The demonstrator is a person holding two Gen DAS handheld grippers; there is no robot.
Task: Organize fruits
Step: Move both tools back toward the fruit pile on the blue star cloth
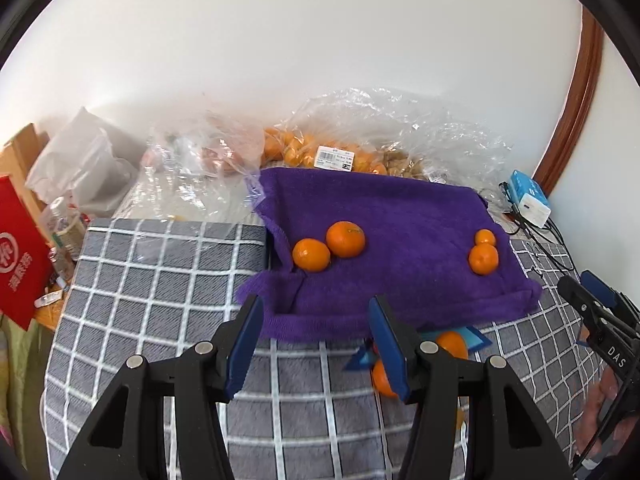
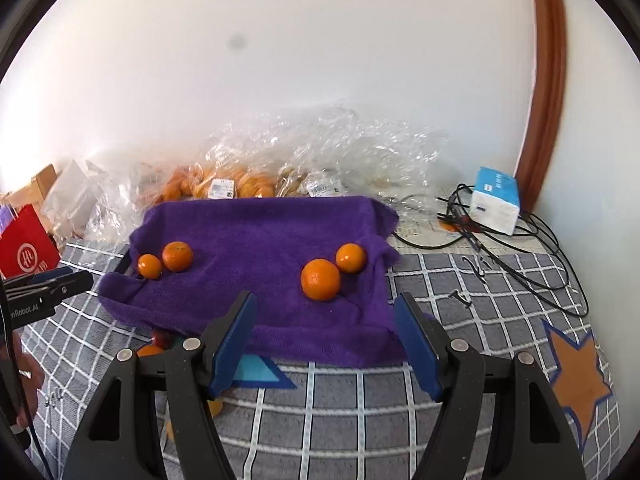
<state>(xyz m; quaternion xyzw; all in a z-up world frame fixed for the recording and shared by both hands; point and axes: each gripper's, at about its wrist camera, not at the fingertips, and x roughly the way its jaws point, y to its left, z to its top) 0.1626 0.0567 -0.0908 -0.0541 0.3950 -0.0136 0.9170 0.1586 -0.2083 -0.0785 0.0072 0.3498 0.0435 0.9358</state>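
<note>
At the bottom of the left wrist view the left gripper (image 1: 316, 344) stands wide apart and empty over the grey checked blanket (image 1: 160, 280). Above it, mid-frame, the purple towel (image 1: 400, 216) carries 4 oranges in 2 touching pairs (1 pair left (image 1: 345, 239), 1 right (image 1: 483, 258)).

In the right wrist view the right gripper (image 2: 326, 336), at bottom centre, also gapes empty. A white box (image 2: 496, 202) sits at the right edge beside black cables (image 2: 540, 256).

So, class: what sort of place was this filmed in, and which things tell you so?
Probably a room in a home, not a lab: a checked blanket serves as the work surface, shopping bags sit against the wall, and a tissue pack lies among cables.
</note>
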